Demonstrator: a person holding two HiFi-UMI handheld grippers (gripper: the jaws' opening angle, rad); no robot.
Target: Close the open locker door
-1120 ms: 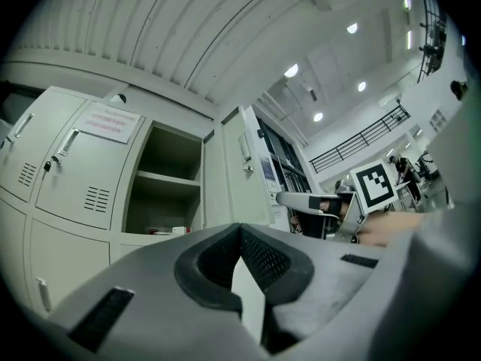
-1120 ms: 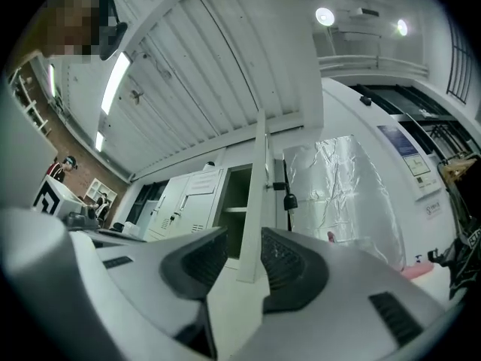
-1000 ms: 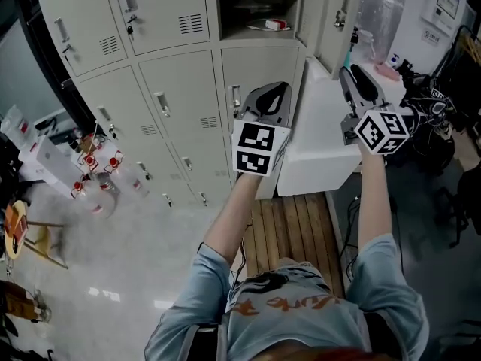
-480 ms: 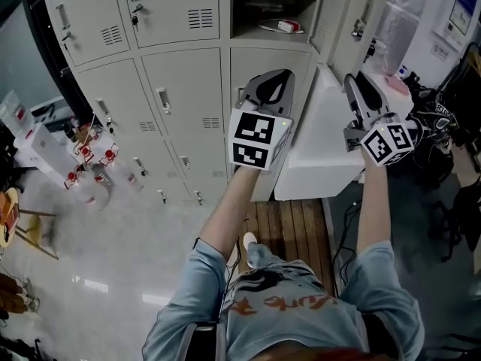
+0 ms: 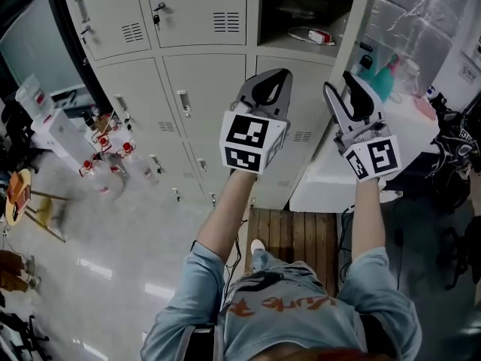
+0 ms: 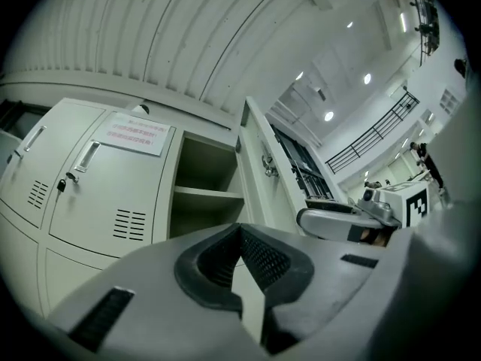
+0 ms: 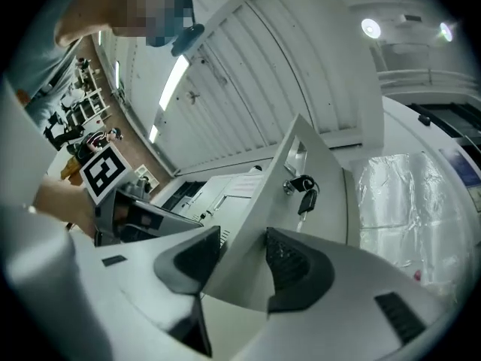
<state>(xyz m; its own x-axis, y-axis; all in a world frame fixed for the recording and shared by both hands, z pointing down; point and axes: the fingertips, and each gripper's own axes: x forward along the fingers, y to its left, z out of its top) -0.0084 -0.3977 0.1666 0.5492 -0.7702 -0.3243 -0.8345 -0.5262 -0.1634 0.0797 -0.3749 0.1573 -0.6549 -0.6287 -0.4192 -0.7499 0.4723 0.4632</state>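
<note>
A person in a pale blue shirt (image 5: 285, 314) stands over a slatted wooden bench (image 5: 297, 235), both arms raised toward a bank of pale grey lockers (image 5: 203, 74). Well to the left of the open locker door (image 7: 301, 164) and lower down, red-capped bottles (image 5: 105, 160) stand grouped on the glossy floor (image 5: 120, 254).

The right hand-held gripper (image 5: 348, 89) has the door by its free edge. Its jaws stand part-way apart with the panel between them, a pad against either face. Just above the jaws, a key (image 7: 307, 199) hangs from the door's lock. The left hand-held gripper (image 5: 264, 89) is held up just left of the door, its jaws drawn together at the tips with nothing between them. Each gripper carries a black-and-white marker cube (image 5: 252, 141) at its near end.

The door stands swung out at the right side of its compartment (image 5: 297, 13) in the top row, leaving the opening uncovered. On the shelf inside, left of the door, lies a small red-and-white item (image 5: 319, 37). The next locker to the left of the door is shut and bears a printed notice (image 6: 134, 132). To the door's right hangs clear plastic sheeting (image 7: 406, 201).
</note>
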